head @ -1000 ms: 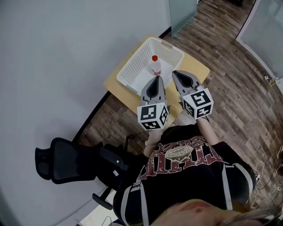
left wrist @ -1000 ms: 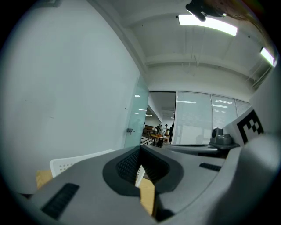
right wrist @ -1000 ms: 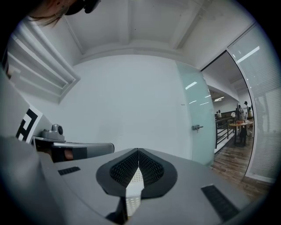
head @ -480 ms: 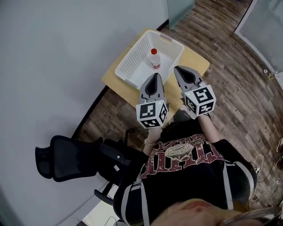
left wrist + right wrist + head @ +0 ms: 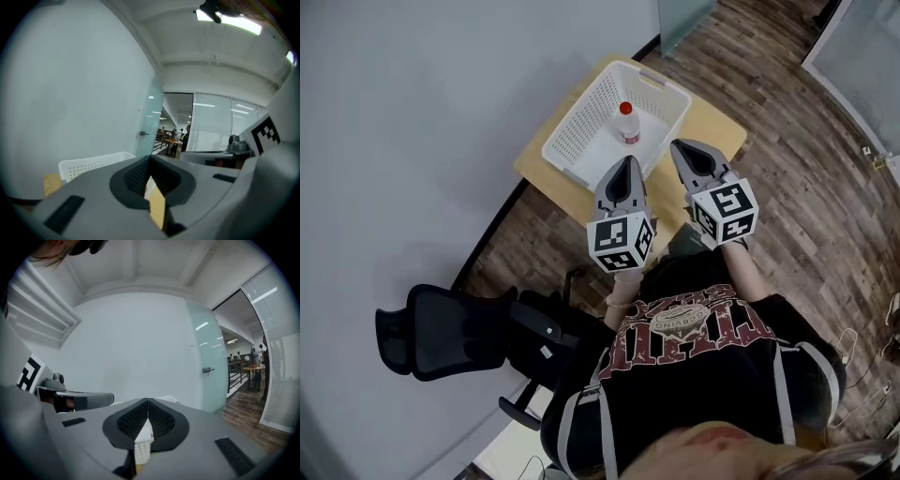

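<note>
Left gripper (image 5: pixel 628 165) and right gripper (image 5: pixel 680 147) hover with fingers clenched, empty, beside the basket (image 5: pixel 575 128) — pushed in shut, they might topple its bottle (image 5: pixel 627 126)

The left gripper (image 5: pixel 627 160) and right gripper (image 5: pixel 678 144) hang side by side over a wooden table (image 5: pixel 718 126). Beyond them a red-capped bottle (image 5: pixel 627 125) stands upright in a white basket (image 5: pixel 577 134).

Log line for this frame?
left gripper: shut, empty | right gripper: shut, empty | both: held in air over table | bottle: red cap, upright in white basket
</note>
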`<action>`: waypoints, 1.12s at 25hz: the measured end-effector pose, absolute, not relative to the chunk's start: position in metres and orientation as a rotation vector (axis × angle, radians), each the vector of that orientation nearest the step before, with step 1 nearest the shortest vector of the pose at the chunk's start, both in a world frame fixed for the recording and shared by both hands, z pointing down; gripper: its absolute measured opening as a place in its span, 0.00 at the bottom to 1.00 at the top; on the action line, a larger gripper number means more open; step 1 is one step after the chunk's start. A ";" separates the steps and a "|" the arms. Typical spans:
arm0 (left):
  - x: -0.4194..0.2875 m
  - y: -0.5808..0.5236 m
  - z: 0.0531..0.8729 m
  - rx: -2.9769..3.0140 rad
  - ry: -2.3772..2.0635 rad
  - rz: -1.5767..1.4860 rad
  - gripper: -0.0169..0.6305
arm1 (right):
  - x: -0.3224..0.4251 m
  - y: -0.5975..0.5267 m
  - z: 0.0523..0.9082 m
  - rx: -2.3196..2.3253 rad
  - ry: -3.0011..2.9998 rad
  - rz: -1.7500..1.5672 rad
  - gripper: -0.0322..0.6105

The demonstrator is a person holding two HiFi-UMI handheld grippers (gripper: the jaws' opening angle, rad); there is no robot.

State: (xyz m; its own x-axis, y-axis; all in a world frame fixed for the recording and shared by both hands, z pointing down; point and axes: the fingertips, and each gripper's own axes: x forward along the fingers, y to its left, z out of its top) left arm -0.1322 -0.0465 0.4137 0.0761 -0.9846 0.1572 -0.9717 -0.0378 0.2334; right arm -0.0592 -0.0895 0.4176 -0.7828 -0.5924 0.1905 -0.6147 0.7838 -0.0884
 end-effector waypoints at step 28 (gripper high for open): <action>-0.181 -0.120 0.441 1.810 -2.108 -0.063 0.10 | -0.119 -0.190 0.456 0.649 -2.783 0.251 0.08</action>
